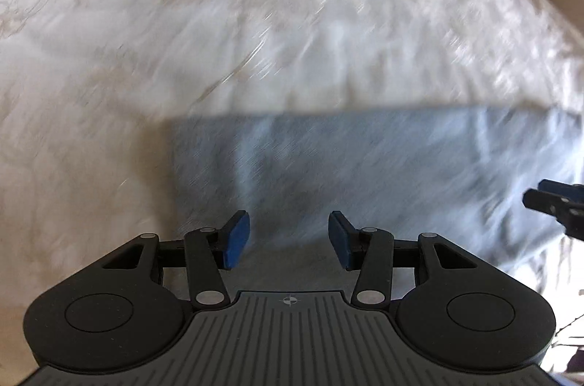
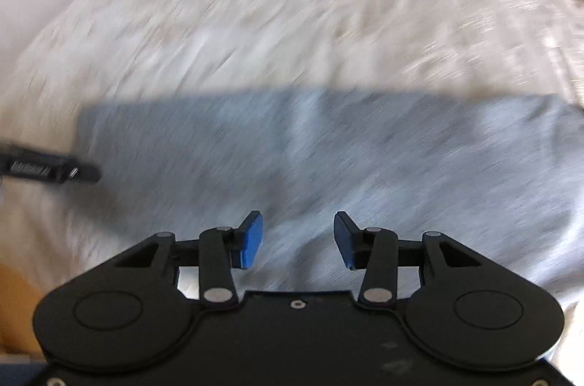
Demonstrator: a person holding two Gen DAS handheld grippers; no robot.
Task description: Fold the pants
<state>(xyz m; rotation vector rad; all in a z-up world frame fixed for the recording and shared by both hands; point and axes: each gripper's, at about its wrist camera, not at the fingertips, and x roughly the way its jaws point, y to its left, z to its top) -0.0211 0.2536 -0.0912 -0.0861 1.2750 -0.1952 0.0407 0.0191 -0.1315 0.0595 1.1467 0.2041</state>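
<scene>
Left wrist view, pants (image 1: 365,159): a grey-blue rectangle of cloth lying flat on the pale bedspread (image 1: 182,39), with a straight far edge and a squared corner on its left side; it looks folded at least once already.
Left wrist view, left gripper (image 1: 289,238): fingers spread with nothing between the blue pads, poised above the near edge of the pants close to that left corner.
Left wrist view, right gripper (image 1: 547,200): only its black tip shows, over the pants' right part; its state cannot be read here.
Right wrist view, pants (image 2: 328,149): the same rectangle spans most of the width, far edge straight, near side running under the tool.
Right wrist view, right gripper (image 2: 298,240): fingers apart, empty, over the near middle of the pants.
Right wrist view, left gripper (image 2: 54,170): a dark blurred piece at the pants' left end.
Handling, judged: soft, light, limp cloth; it will sag and drape, not slide or break.
Where to grip, judged: pinch all layers at the near corners or along one short end, one tool each, so the layers lift together.
</scene>
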